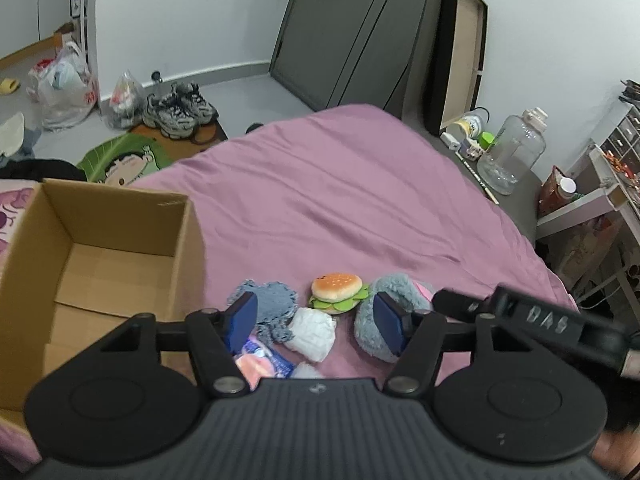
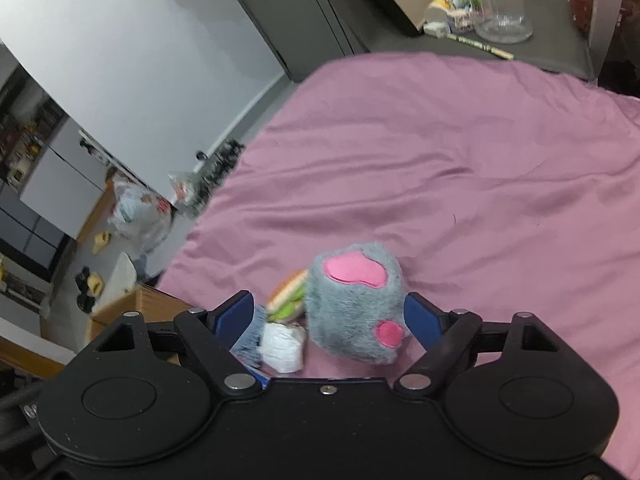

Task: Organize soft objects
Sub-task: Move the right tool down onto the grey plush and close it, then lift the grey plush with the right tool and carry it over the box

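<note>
While the left tongs (image 1: 316, 322) are standing open over the soft pile, gripping nothing, their body is cutting off a pink and blue packet (image 1: 262, 362) under the left pad, and a white wad (image 1: 312, 334) is lying between the blue pads. The right tongs (image 2: 330, 320) are also gaping, with the grey plush paw (image 2: 356, 308) sitting between them, though whether the right pad is touching its fur is hard to make out. Beyond the tips, the burger toy (image 1: 338, 292) is sitting half hidden on the pink bedsheet (image 1: 360, 200), with the cardboard box (image 1: 100, 256) lying empty to the left.
</note>
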Motion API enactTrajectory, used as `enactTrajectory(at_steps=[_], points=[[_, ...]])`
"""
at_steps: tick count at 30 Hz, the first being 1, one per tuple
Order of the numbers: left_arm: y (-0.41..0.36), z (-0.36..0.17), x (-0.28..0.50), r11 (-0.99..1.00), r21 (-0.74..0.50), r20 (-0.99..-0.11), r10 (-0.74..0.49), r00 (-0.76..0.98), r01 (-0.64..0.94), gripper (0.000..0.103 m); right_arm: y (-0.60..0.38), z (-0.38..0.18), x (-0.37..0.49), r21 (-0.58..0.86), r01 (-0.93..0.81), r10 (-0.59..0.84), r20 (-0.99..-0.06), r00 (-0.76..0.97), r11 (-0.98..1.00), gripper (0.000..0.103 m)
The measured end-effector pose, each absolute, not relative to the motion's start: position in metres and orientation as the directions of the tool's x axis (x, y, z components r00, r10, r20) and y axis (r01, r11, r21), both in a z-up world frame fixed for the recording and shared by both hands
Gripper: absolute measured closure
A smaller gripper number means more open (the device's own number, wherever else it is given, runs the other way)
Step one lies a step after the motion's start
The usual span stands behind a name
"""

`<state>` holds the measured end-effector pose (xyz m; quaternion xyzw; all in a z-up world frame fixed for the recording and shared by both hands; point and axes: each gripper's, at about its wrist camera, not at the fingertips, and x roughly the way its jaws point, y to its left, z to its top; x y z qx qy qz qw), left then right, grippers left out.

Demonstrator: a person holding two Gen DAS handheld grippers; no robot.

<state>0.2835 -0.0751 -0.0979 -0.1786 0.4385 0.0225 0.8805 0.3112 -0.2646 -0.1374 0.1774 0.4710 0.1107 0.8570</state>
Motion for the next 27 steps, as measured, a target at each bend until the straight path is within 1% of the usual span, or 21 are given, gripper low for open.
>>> enactTrajectory(at_steps=[7,8,10,11,13,17,20,24,27], points=[[-0.086,-0.119,0.309,0.934,-0.283,-0.806,-0.109,0.582,-0.218,0.040,-0.267,-0.171,0.338,0.371,0.005,0.325,-0.820,0.471,0.929,0.029],[-0.087,-0.121,0.312,0.934,-0.281,-0.809,-0.107,0.579,-0.220,0.040,-0.269,-0.175,0.339,0.376,0.013,0.327,-0.824,0.463,0.927,0.033],[-0.088,-0.126,0.317,0.934,-0.274,-0.814,-0.099,0.572,-0.229,0.040,-0.271,-0.183,0.343,0.374,0.022,0.328,-0.839,0.434,0.927,0.047],[-0.090,-0.128,0.320,0.934,-0.271,-0.818,-0.095,0.568,-0.234,0.040,-0.274,-0.186,0.344,0.380,0.032,0.332,-0.843,0.424,0.924,0.057],[-0.092,-0.133,0.324,0.933,-0.275,-0.821,-0.101,0.562,-0.233,0.040,-0.284,-0.189,0.345,0.403,0.071,0.337,-0.839,0.428,0.913,0.058],[-0.105,-0.139,0.333,0.929,-0.304,-0.813,-0.137,0.566,-0.212,0.040,-0.301,-0.186,0.344,0.422,0.120,0.325,-0.824,0.463,0.898,0.069],[-0.114,-0.141,0.336,0.920,-0.342,-0.801,-0.178,0.572,-0.192,0.040,-0.310,-0.188,0.344,0.439,0.145,0.327,-0.817,0.474,0.886,0.072],[-0.129,-0.144,0.340,0.913,-0.370,-0.796,-0.216,0.565,-0.172,0.040,-0.317,-0.194,0.345,0.469,0.171,0.342,-0.808,0.480,0.867,0.074],[-0.138,-0.150,0.343,0.904,-0.385,-0.801,-0.229,0.553,-0.184,0.040,-0.327,-0.204,0.346,0.516,0.235,0.364,-0.799,0.479,0.824,0.075]])
